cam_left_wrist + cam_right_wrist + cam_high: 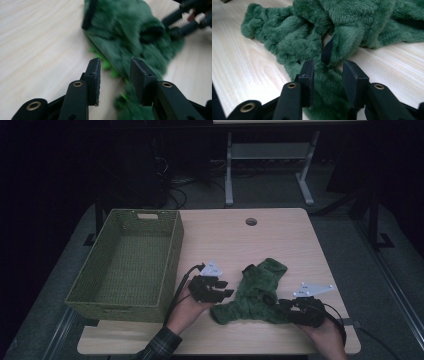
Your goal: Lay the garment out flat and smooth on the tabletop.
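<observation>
free: bare table (280, 237) beyond cloth (257, 290) | obstacle: basket (172, 265) at left

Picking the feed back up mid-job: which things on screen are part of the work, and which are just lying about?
Part of the work:
- green fleece garment, crumpled on the table
- left gripper, jaws parted beside it
- right gripper, jaws parted over a fold
- probably the empty woven basket

Lying about:
- metal stand on the floor behind

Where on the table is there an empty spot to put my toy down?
The far part of the table, between the green basket and the right edge around the round hole, is bare. So is a strip along the right edge. The near middle is crowded: the green fuzzy cloth lies there between the left tool and the right tool.
</observation>
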Demonstrator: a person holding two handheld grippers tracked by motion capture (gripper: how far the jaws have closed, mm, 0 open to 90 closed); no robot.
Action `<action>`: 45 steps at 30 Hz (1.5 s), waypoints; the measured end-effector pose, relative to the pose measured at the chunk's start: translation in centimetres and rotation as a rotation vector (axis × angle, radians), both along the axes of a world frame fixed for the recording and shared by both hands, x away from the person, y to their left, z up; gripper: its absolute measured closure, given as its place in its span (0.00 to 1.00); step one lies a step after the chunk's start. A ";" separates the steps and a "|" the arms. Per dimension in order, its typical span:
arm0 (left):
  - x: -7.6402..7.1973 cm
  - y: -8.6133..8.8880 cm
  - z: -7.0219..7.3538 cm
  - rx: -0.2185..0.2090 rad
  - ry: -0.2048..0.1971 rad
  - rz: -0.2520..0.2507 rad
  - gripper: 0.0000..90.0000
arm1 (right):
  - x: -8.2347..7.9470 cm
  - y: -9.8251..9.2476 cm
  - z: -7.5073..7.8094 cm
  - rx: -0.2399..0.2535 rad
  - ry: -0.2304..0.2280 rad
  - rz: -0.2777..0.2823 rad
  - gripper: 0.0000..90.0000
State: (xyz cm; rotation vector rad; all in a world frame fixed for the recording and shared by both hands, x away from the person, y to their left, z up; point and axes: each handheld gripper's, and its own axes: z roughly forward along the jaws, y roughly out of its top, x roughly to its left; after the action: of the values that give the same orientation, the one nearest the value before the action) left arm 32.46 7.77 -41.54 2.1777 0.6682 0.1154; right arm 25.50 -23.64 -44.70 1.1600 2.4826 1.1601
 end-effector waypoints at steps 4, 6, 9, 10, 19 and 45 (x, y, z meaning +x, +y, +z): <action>1.9 -0.9 0.0 -0.004 -0.005 -0.005 0.65 | 0.6 0.4 -0.2 -0.009 0.011 -0.006 0.68; 3.5 -1.9 0.1 -0.016 0.000 -0.018 0.63 | 1.0 0.6 -0.4 -0.008 0.026 -0.013 0.68; 5.0 -3.0 0.0 -0.023 0.000 -0.030 0.59 | 1.4 0.8 -0.6 -0.025 0.027 -0.011 0.69; 5.5 -3.3 0.0 -0.032 0.001 -0.035 0.59 | 1.5 0.9 -0.6 -0.026 0.029 -0.012 0.70; 7.4 -5.9 -0.6 -0.069 0.049 -0.108 0.59 | 1.8 0.9 -0.7 -0.035 0.020 -0.013 0.83; 4.4 1.2 2.4 -0.142 -0.018 0.065 0.95 | 5.2 0.2 4.3 -0.088 -0.193 -0.062 0.90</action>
State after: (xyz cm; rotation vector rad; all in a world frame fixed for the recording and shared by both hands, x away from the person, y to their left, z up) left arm 36.84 8.98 -39.11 2.0180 0.7155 0.1175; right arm 30.65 -23.48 -40.37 1.0415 2.3124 1.0799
